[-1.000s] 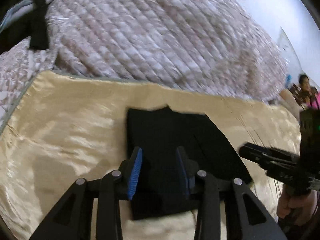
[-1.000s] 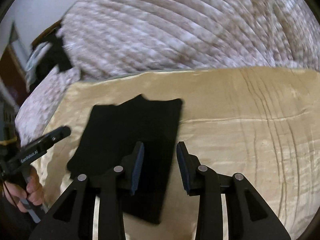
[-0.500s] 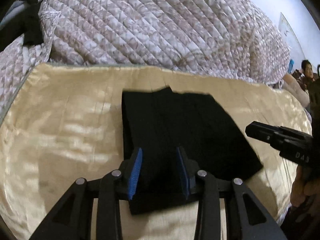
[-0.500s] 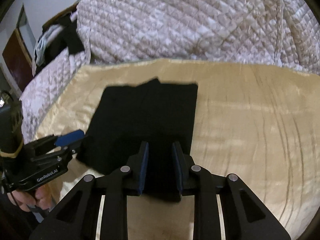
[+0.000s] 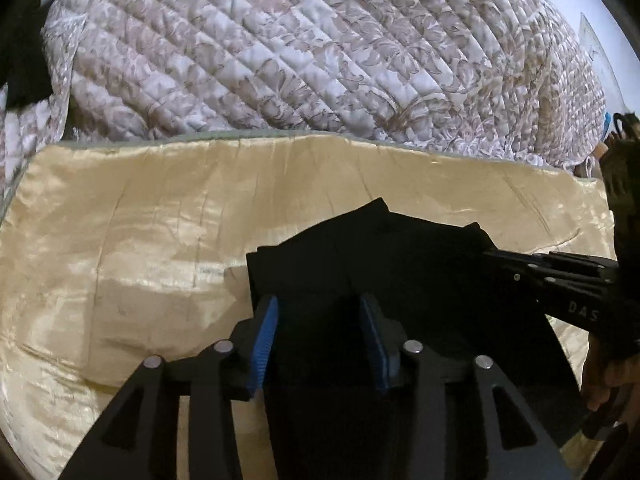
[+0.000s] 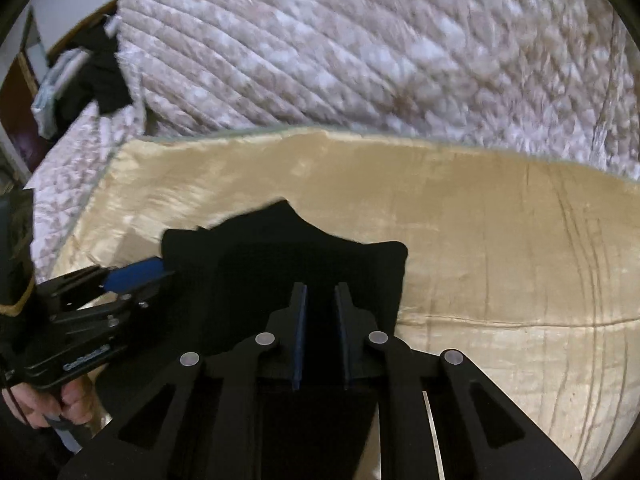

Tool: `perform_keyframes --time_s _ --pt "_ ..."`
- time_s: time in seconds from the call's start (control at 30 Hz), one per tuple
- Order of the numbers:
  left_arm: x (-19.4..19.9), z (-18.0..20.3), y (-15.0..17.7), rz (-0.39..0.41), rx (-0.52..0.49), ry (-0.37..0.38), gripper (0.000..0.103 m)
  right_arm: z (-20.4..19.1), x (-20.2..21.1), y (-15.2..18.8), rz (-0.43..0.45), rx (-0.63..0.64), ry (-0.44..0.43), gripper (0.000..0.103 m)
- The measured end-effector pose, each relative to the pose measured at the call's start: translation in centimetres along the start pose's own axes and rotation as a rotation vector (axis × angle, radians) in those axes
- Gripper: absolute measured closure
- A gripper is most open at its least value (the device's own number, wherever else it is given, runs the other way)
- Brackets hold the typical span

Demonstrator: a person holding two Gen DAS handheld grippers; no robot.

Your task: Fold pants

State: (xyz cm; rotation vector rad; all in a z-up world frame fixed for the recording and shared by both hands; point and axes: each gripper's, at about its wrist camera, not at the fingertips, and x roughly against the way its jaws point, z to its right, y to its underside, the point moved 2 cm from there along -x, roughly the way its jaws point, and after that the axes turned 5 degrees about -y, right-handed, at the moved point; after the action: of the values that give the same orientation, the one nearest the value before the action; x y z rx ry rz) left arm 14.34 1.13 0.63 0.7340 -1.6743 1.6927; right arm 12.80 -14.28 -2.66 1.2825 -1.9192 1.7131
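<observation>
Black pants (image 5: 400,264), folded into a compact dark bundle, lie on the shiny gold satin cloth (image 5: 132,248) that covers the near part of the bed, with the far edge of the bundle bunched upward into a small peak. My left tool (image 5: 318,334) sits low over the near left part of the pants, its blue-padded fingers (image 5: 264,340) spread on either side of the fabric and opening wider, the cloth lying between them without being pressed by the pads. My right tool (image 6: 320,330) is over the near right part of the same bundle, its fingers drawn nearly together with a fold of the black fabric between them, so it pinches the pants. In the left wrist view that right tool reaches in from the right edge, its tip on the right side of the bundle, with my hand (image 5: 604,376) wrapped around its handle. In the right wrist view the left tool comes in from the left edge, one blue pad showing at the bundle's left side. Beyond the gold cloth rises a quilted bedspread (image 5: 304,48) with a pale floral pattern, and dark clothing (image 6: 100,76) lies heaped at its far left.
</observation>
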Motion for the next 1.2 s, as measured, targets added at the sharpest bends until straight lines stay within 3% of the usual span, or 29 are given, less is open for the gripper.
perform_keyframes --time_s 0.13,0.23,0.33,0.53,0.73,0.87,0.97,1.2 --pt "0.3 -0.5 0.0 0.006 0.024 0.001 0.054 0.8 -0.3 0.3 -0.009 -0.021 -0.012 0.097" --pt "1.9 -0.3 0.3 0.026 0.015 -0.028 0.054 0.3 1.3 0.3 0.027 -0.020 -0.003 0.096" --pt "3.9 0.2 1.2 0.052 0.011 -0.006 0.054 -0.4 3.5 0.9 0.063 -0.023 -0.017 0.094" --pt "7.7 1.4 4.7 0.075 0.027 0.031 0.054 -3.0 6.8 4.5 0.091 0.022 -0.021 0.093" --pt "9.6 2.6 7.8 0.100 -0.023 -0.014 0.054 -5.0 8.7 9.3 0.105 0.082 0.011 0.087" --pt "9.7 2.8 9.7 0.090 -0.030 -0.050 0.054 -5.8 9.5 11.5 0.134 0.103 0.047 0.085" --pt "8.0 2.5 10.5 0.013 -0.014 -0.032 0.054 -5.7 8.9 12.5 0.111 0.111 0.072 0.085" --pt "7.9 2.6 10.5 0.029 -0.014 -0.041 0.054 -5.3 7.9 12.6 0.103 0.095 0.061 0.085"
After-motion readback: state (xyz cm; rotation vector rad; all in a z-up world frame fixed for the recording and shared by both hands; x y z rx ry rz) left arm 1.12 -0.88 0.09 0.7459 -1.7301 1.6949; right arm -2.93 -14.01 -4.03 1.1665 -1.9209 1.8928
